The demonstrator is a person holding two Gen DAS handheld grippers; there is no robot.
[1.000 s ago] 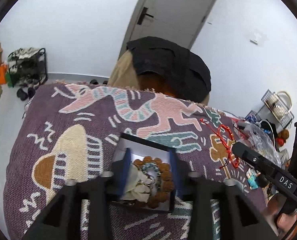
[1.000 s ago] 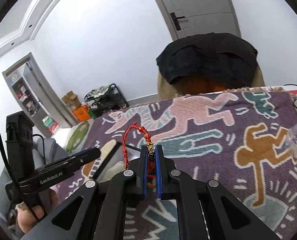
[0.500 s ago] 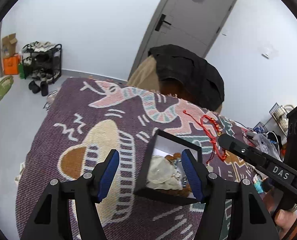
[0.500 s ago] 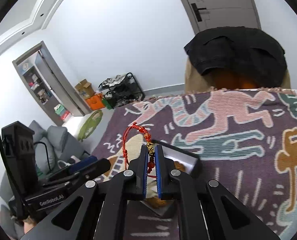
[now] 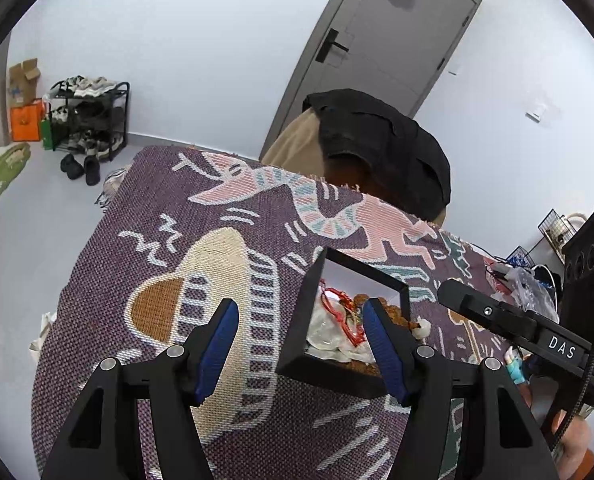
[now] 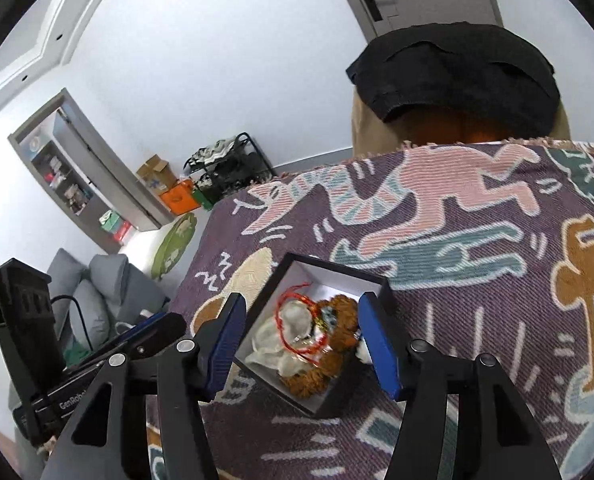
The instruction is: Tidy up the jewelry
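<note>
A small black jewelry box (image 6: 285, 265) with a white inside stands on the patterned purple cloth. In it lie a red cord bracelet (image 6: 285, 313), a brown bead bracelet (image 6: 339, 308) and clear plastic bags (image 6: 271, 340). My right gripper (image 6: 301, 342) is open and empty just above the box. My left gripper (image 5: 301, 344) is open and empty, its right finger over the box's (image 5: 312, 286) left side. The red bracelet (image 5: 335, 312) also shows in the left wrist view.
The cloth (image 5: 165, 208) covers a table; its left edge drops to the floor. A chair with a black garment (image 5: 381, 144) stands at the far side. Plastic bags and small items (image 5: 529, 284) lie at the right. A shoe rack (image 5: 87, 120) stands by the wall.
My right gripper has opened and let the red bracelet drop into the box. My left gripper has opened, let go of the box and shifted left.
</note>
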